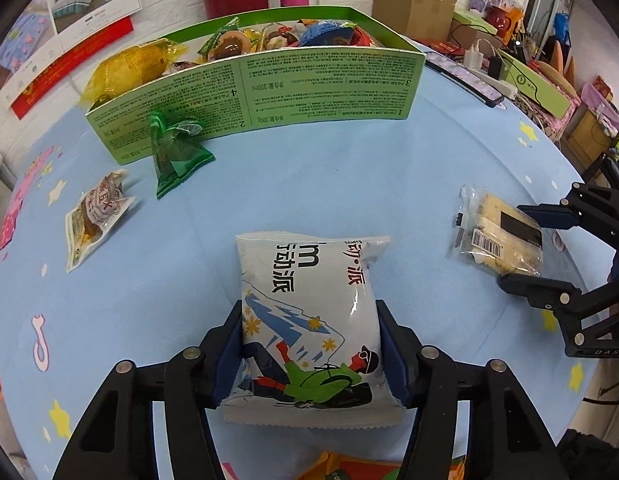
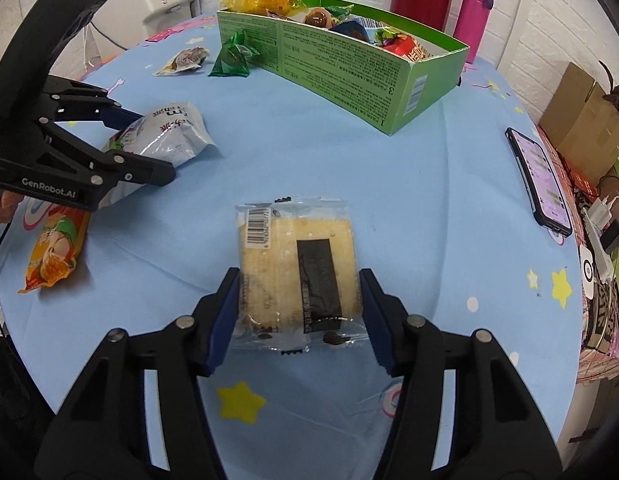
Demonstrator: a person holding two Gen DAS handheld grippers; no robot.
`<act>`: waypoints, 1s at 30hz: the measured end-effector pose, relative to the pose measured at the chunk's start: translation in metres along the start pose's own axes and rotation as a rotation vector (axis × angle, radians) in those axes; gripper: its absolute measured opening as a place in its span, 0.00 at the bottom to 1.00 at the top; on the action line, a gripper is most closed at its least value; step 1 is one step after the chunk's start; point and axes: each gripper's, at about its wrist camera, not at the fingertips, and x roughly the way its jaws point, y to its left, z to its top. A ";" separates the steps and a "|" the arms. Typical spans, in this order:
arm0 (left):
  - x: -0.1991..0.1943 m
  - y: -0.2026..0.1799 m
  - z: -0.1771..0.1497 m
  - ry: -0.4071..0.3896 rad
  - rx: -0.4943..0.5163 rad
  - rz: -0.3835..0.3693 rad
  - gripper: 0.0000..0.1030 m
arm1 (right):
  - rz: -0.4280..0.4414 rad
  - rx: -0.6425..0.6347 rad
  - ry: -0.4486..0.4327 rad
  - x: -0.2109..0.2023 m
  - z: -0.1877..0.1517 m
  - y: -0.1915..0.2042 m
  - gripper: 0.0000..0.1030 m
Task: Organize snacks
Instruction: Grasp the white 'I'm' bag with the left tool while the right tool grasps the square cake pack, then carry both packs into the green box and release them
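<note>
Left gripper (image 1: 311,354) clamped on white snack bag (image 1: 309,320), near centre of blue tablecloth (image 1: 329,184). Right gripper (image 2: 299,312) clamped on clear-wrapped cracker pack (image 2: 297,264), right side. Green box (image 1: 253,92) of snacks at far edge.

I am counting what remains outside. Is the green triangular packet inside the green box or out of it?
Out. The green triangular packet lies on the blue tablecloth, against the outer wall of the green box.

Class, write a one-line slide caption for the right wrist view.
Right tool grips a clear-wrapped cracker pack on the blue tablecloth, green snack box beyond.
</note>
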 end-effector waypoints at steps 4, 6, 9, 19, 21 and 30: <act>-0.001 0.006 0.000 -0.016 -0.040 0.044 0.56 | -0.008 -0.014 0.001 -0.001 0.000 0.003 0.57; -0.002 0.010 -0.001 -0.016 -0.057 0.032 0.56 | -0.008 -0.022 0.000 -0.001 0.000 0.005 0.57; -0.006 0.012 -0.002 -0.027 -0.064 0.039 0.56 | -0.009 -0.022 -0.016 -0.004 0.003 0.005 0.57; -0.010 0.015 0.004 -0.048 -0.080 0.051 0.56 | -0.024 -0.010 -0.101 -0.025 0.026 -0.003 0.57; -0.013 0.018 0.007 -0.054 -0.087 0.044 0.56 | -0.027 -0.003 -0.122 -0.029 0.032 -0.006 0.57; -0.077 0.049 0.061 -0.240 -0.168 0.030 0.56 | -0.035 0.078 -0.261 -0.047 0.078 -0.025 0.57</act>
